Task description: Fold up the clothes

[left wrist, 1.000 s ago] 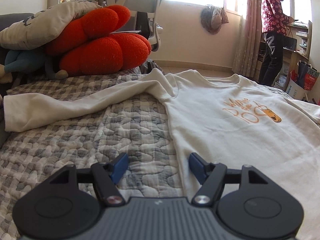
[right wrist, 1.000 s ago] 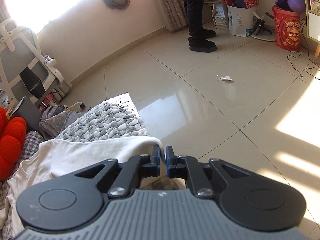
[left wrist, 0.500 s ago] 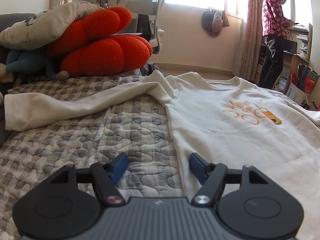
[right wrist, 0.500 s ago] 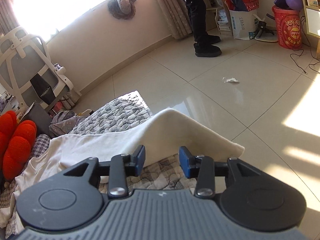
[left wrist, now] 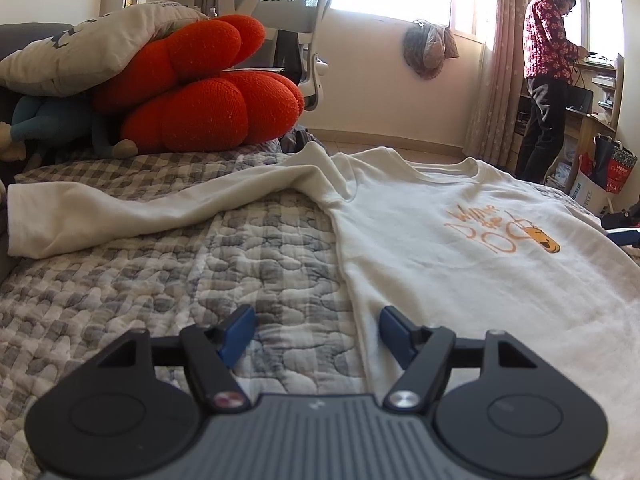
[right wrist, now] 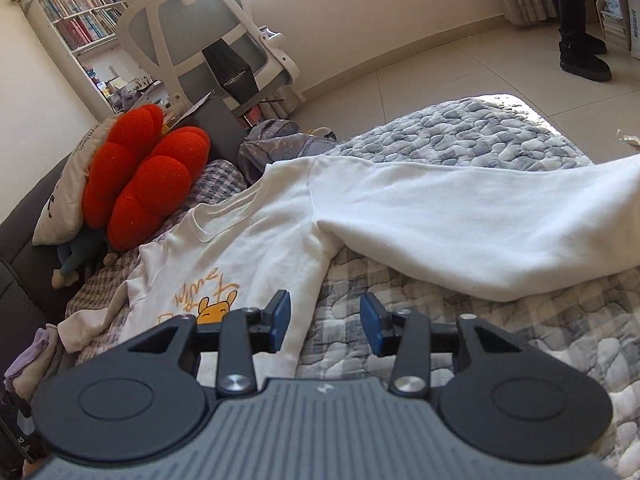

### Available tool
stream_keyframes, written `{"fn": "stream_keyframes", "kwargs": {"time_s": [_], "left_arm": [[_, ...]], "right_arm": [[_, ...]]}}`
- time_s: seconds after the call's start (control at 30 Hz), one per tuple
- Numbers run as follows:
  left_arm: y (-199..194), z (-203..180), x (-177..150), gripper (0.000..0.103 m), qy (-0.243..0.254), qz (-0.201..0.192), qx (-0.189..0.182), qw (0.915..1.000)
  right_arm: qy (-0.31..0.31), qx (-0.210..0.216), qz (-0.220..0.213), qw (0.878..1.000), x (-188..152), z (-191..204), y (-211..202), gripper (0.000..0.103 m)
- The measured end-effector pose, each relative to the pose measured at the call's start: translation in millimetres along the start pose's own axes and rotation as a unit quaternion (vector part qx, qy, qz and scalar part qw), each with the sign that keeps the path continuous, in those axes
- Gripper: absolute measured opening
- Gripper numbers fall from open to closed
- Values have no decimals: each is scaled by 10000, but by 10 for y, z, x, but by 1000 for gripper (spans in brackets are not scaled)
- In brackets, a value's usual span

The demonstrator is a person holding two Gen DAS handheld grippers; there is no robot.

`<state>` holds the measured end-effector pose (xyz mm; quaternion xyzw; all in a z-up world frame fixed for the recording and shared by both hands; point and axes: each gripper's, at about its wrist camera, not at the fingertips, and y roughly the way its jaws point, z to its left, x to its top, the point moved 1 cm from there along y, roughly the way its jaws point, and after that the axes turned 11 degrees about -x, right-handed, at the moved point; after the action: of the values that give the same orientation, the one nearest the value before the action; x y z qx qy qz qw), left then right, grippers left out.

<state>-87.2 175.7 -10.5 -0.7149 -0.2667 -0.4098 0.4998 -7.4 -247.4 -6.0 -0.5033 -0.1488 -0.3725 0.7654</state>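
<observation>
Sweatshirt (left wrist: 432, 248) lies face-up across the bed (left wrist: 200, 264), both sleeves spread away from its body, so we see every edge. Our left gripper (left wrist: 314, 330) and right gripper (right wrist: 322, 318) hover at its hem, fingers released, grasping nothing.

Black grippers, ribbed grey housing, silver screws, blue-padded jaws on both.
</observation>
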Motion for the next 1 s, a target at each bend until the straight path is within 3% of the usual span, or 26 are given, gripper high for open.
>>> {"fn": "stream_keyframes", "kwargs": {"time_s": [0.07, 0.13, 0.27, 0.37, 0.43, 0.5, 0.53, 0.6, 0.67, 0.7, 0.73, 1.0], "left_arm": [[-4, -2, -4, 71, -5, -12, -4, 10000], [-11, -1, -10, 71, -18, -21, -25, 10000], [-20, 14, -14, 72, -64, -39, -89, 9999], [-22, 21, -12, 73, -80, -40, -132, 9999], [-23, 37, -12, 75, -127, -51, -187, 9997], [-28, 55, -14, 76, -184, -76, -245, 9995], [-30, 58, -14, 76, -196, -82, -259, 9994], [-33, 55, -17, 76, -193, -80, -267, 9994], [-34, 54, -16, 76, -187, -82, -266, 9994], [-34, 53, -16, 76, -181, -81, -263, 9995], [-32, 52, -16, 76, -175, -78, -260, 9995], [-13, 43, -9, 76, -119, -61, -224, 9997]], "right_arm": [[173, -124, 94, 9997, 69, 12, 181, 41], [181, -277, -97, 9994, 135, 25, 276, 28], [475, -502, -177, 9975, 271, 23, 392, 15], [-411, -1043, -697, 9912, 377, 279, 295, 9], [-1003, -1382, -1291, 9768, 428, 486, 128, 0], [-1372, -1676, -1746, 9605, 473, 622, -32, 0], [-1382, -1659, -1713, 9613, 490, 623, -44, 0], [-1257, -1390, -1052, 9766, 488, 513, 96, 1], [-969, -1109, -662, 9869, 407, 382, 196, 1], [-807, -1046, -637, 9892, 365, 336, 196, 11], [-590, -989, -642, 9913, 319, 255, 167, 14], [32, -97, -15, 9999, -258, -130, -268, 12]]}}
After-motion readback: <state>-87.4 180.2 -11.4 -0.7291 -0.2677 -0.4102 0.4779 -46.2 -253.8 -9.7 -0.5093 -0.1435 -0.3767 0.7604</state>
